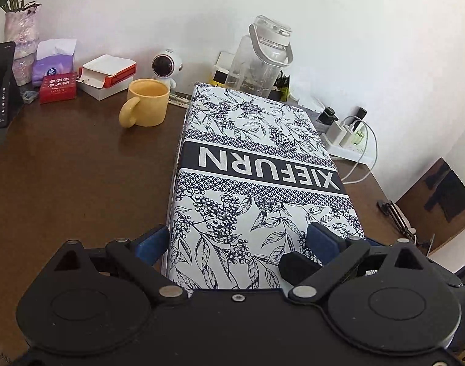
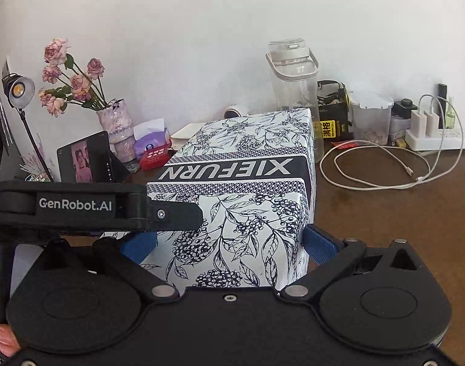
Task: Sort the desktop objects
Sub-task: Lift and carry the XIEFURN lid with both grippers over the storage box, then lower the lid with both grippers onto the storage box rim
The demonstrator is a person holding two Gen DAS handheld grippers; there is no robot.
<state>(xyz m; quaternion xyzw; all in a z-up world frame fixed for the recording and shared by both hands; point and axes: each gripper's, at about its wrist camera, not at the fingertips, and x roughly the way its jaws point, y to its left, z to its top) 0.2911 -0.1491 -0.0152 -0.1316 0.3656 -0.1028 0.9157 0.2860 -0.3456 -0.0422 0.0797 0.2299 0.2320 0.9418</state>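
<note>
The patterned box (image 1: 256,183) sits on the tabletop (image 1: 73,183), its near end pinched by the left tongs (image 1: 241,241) and right tongs (image 2: 229,241). Gripped at one end only, it could sag or swing. Ahead stands the clear jug (image 1: 259,58), touching or nearly; ahead-left the yellow mug (image 1: 145,103); ahead-right the cable (image 2: 379,164).
</note>
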